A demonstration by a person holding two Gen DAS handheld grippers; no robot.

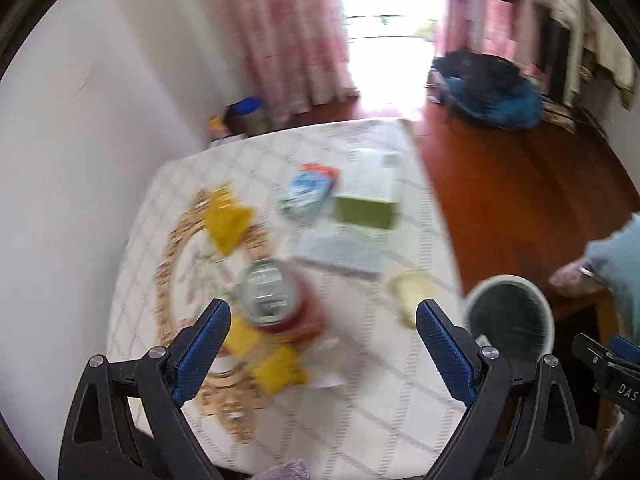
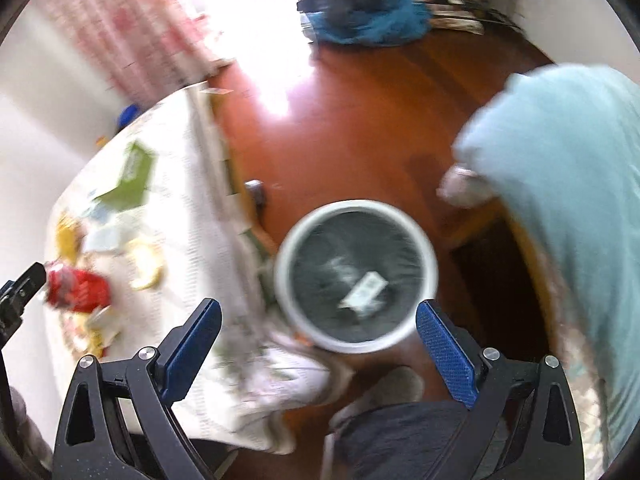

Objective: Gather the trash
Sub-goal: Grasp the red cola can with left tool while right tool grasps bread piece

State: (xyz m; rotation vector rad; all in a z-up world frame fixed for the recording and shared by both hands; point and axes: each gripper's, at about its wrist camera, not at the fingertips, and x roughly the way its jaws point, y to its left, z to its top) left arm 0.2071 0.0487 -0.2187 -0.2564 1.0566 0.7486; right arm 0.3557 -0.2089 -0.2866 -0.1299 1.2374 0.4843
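My left gripper [image 1: 324, 312] hangs open and empty over the table [image 1: 384, 408]. Just below its left finger lies a red can [image 1: 280, 304] with a silver top. Yellow wrappers [image 1: 228, 216], a blue-white packet [image 1: 308, 192], a green box [image 1: 368, 200], pale paper [image 1: 340, 252] and a banana peel [image 1: 412, 292] lie around it. The white bin [image 2: 356, 276] with a black liner stands on the floor beside the table. My right gripper [image 2: 318, 312] is above it, open and empty. A white slip [image 2: 364, 292] lies inside the bin. Both views are blurred.
A person in a pale blue shirt [image 2: 560, 200] bends at the right of the bin. A slippered foot [image 2: 384, 388] stands near it on the red wooden floor [image 2: 360, 120]. The tablecloth's edge [image 2: 240, 280] hangs close to the bin. A blue bundle [image 1: 496, 96] lies by the far wall.
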